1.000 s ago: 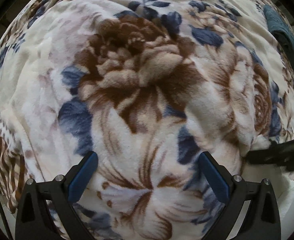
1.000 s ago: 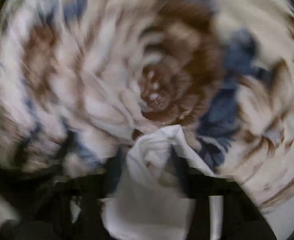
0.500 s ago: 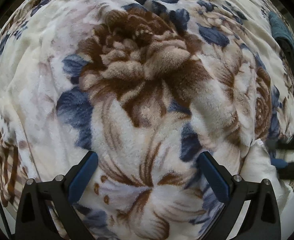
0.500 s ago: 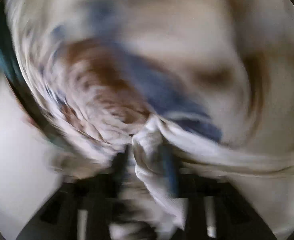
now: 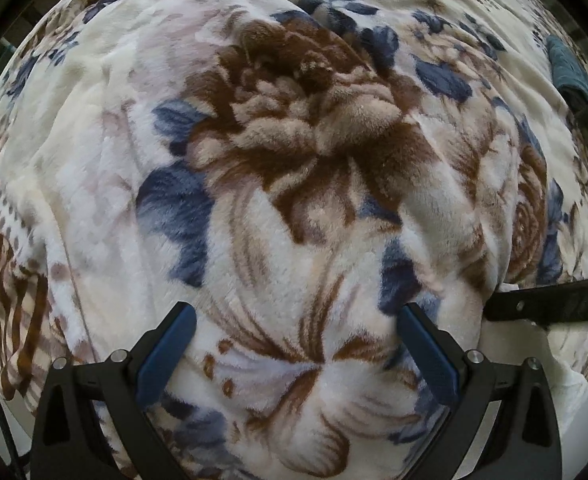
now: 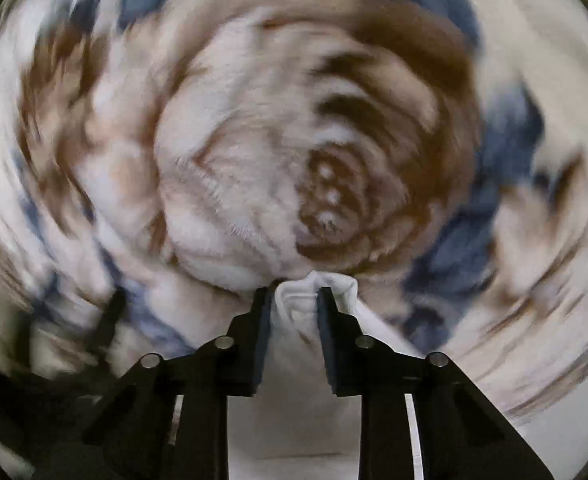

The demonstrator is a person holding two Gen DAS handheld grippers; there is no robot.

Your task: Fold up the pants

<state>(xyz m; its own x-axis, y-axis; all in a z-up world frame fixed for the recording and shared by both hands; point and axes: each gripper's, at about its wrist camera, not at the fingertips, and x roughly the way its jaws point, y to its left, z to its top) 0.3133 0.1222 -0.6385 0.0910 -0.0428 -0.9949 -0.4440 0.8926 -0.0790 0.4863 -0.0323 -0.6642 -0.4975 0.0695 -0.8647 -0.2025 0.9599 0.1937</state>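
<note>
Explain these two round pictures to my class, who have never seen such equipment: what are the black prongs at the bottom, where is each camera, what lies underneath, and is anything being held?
No robot arm is here. A person holds a two-fingered grasping tool in each hand, and each carries a wide-angle camera looking along its fingers, which makes the pictures round.

The left wrist view looks down on a fluffy flowered blanket. The left tool has blue-padded fingers standing wide apart with nothing between them. At the right edge, a black part of the other tool shows above white cloth.

The right wrist view is blurred. The right tool has just been closing, and its fingers pinch a bunched fold of white cloth, probably the pants to be folded. The same blanket lies behind it.
</note>
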